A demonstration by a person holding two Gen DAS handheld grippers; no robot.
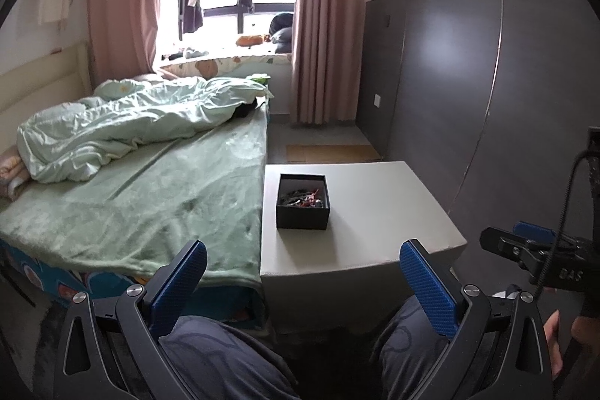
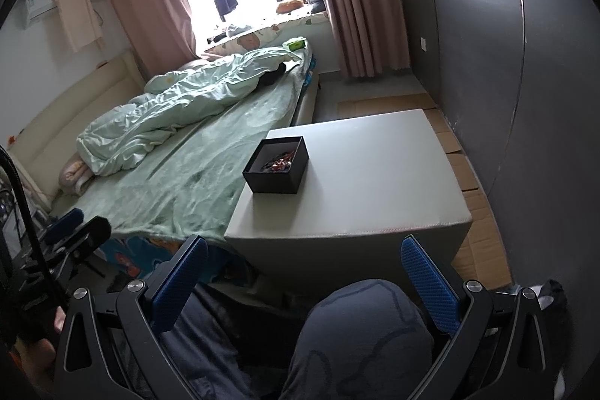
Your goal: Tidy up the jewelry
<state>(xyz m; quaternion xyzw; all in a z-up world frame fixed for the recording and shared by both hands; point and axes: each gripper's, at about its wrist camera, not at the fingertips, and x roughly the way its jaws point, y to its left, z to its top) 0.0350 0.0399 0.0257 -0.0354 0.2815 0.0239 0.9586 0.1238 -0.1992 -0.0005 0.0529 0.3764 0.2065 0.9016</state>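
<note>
Currently both grippers, left gripper (image 1: 303, 283) and right gripper (image 2: 304, 282), hang wide open and empty; at twelve o'clock, the small black cardboard box (image 1: 303, 201) of tangled jewelry (image 1: 303, 198) could slide on the smooth white table (image 1: 375, 212).

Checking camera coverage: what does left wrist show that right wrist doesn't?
Only the left wrist view shows the right gripper at its right edge.

Only the right wrist view shows the air conditioner on the wall, flattened cardboard on the floor beside the table, and the left gripper at its left edge.

Both show the black box of jewelry on the white table, the bed, the window, and open jaws above the person's knees.
</note>
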